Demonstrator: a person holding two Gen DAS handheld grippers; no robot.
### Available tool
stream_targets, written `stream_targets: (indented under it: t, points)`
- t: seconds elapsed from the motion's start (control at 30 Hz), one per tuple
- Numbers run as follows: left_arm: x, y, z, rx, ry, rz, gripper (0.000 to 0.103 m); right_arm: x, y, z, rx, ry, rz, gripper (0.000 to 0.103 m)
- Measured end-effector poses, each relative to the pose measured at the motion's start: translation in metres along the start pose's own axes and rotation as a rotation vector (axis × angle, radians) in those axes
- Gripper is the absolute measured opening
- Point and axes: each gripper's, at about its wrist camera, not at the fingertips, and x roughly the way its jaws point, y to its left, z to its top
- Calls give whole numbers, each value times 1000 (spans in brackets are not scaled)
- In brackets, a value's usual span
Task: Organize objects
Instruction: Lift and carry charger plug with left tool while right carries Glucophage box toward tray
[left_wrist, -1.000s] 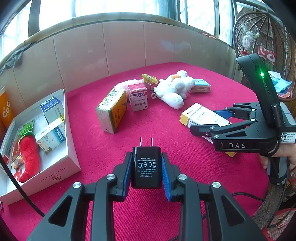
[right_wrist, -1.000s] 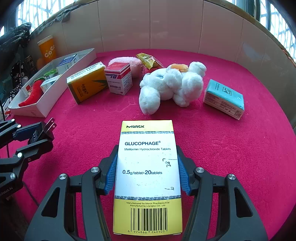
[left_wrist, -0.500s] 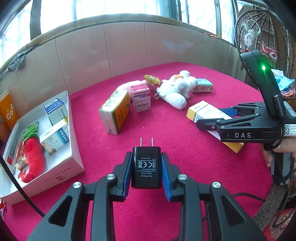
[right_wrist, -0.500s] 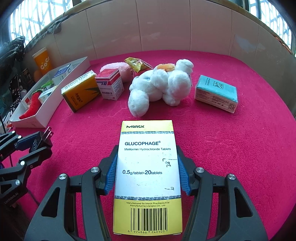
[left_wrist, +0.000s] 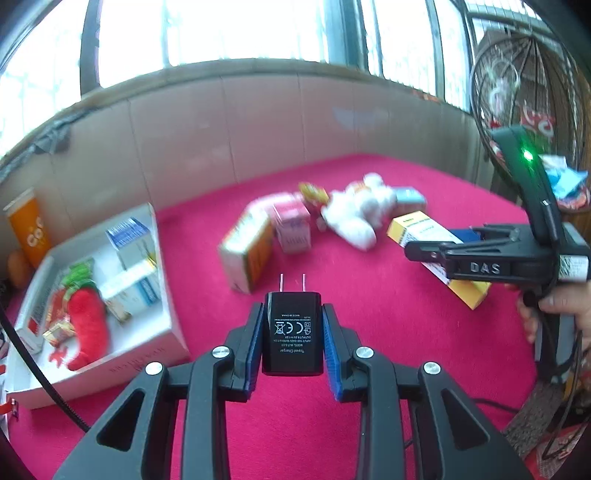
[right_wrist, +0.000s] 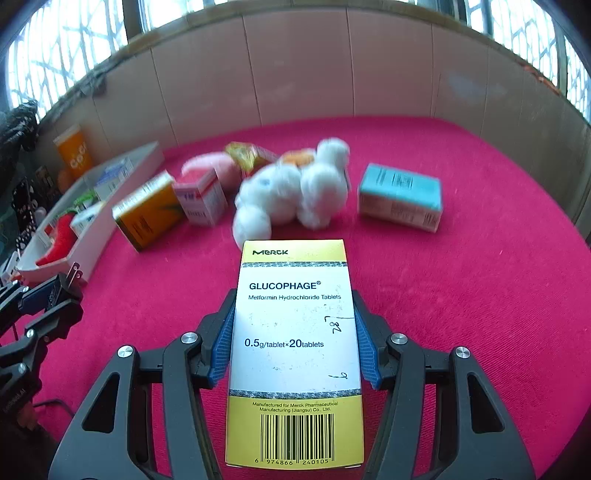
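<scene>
Charger (left_wrist: 291, 332), black with its two prongs pointing away from the camera, sits clamped between the blue pads of the left gripper (left_wrist: 291, 345), whose fingers are nearly closed on its narrow body and hold it above the red cloth (left_wrist: 369, 302). Off to that gripper's right, the right gripper (right_wrist: 294, 347) holds a yellow-and-white Glucophage box (right_wrist: 295, 332) flat between its pads, the fingers parted only as far as the box is wide, the barcode end nearest the camera. A hand (left_wrist: 561, 314) grips that tool's handle at the right edge of the left wrist view. On the cloth beyond lie a white plush toy (right_wrist: 291, 195), a teal box (right_wrist: 400, 197), an orange box (right_wrist: 147, 216), a pink-and-white box (right_wrist: 201, 201) and a small snack packet (right_wrist: 247, 155), all blurred. At the left stands a white tray (left_wrist: 147, 354) holding small medicine boxes and a red plush chilli (left_wrist: 88, 325); an orange cup (left_wrist: 29, 229) stands behind it.
</scene>
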Motion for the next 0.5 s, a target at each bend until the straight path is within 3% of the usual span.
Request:
stream_targets:
  t: [0.27,0.5]
  points:
    - [-32,42,17,-113,-78,60,29,-35,26,21,52,-134,96,56]
    - [-52,76,25,-183,-119,128,29,-48,57,45,37,-178,143,56]
